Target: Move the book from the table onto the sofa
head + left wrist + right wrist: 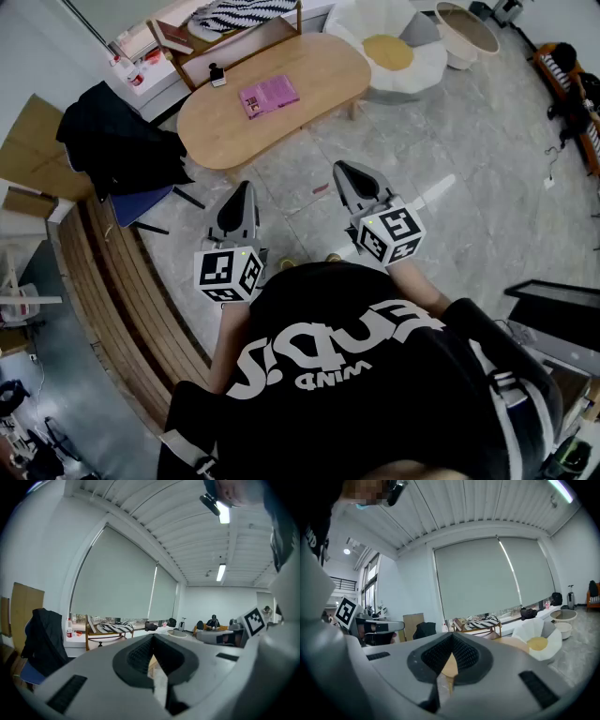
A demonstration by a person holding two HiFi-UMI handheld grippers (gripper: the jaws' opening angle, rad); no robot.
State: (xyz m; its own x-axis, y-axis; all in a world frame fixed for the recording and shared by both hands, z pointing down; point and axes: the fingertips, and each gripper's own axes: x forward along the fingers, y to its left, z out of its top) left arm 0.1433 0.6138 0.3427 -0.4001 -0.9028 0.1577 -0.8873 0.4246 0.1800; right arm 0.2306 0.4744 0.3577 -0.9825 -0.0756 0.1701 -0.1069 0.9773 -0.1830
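Head view shows the pink book [269, 96] lying flat on the oval wooden table [234, 131], about in the middle of it, with nothing on top. A small black object [217, 73] stands on the same table, to the left of the book and apart from it. Behind the table there is a wooden bench [272, 36] with a striped cushion [239, 13] on it, and to the right a white flower-shaped seat [412, 70] with a yellow centre. A black jacket [117, 141] hangs over a chair at the left end of the table. Both grippers are held over the grey floor [450, 141], side by side, well apart from the table, and their tips point toward it. The left gripper [247, 186] has its jaws closed together, and nothing is between them. The right gripper [340, 167] also has its jaws closed and holds nothing. In each gripper view the dark pads meet at the tip.
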